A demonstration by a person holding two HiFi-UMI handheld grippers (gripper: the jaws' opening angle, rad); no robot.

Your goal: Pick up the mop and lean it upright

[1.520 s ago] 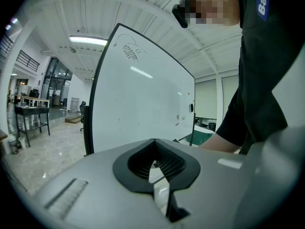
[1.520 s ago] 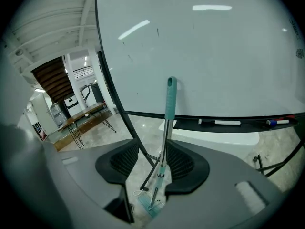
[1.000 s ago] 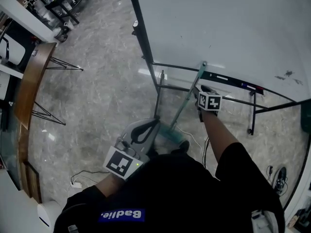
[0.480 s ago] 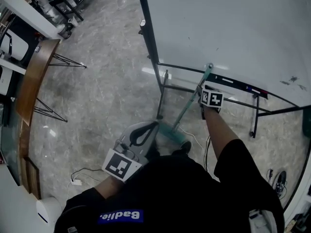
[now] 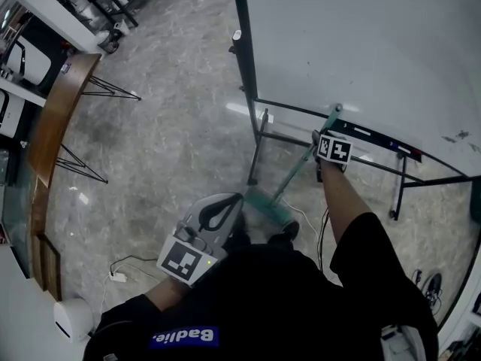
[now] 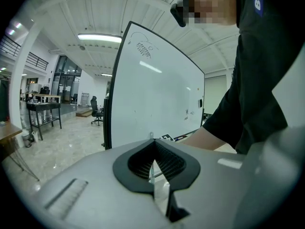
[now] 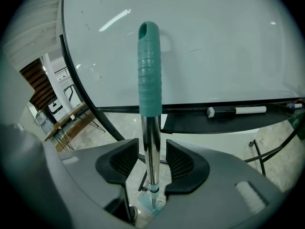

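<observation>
Already the mop (image 5: 299,175) is off the ground and nearly upright: its teal head sits on the floor (image 5: 165,141) at 7 o'clock from the right gripper (image 5: 319,150). The teal grip reaches up at 1 o'clock toward the whiteboard (image 5: 361,43) and its tray (image 5: 376,138). In the right gripper view the fingers (image 7: 178,161) are closed around the steel pole just under the grip. I cannot tell whether the grip touches the board yet. The left gripper (image 5: 234,200) hangs at 8 o'clock from the mop head, fingers together and empty. So this looks like the leaning step. Next, ease the grip against the tray edge, see that it rests, then loosen the hold slowly.
</observation>
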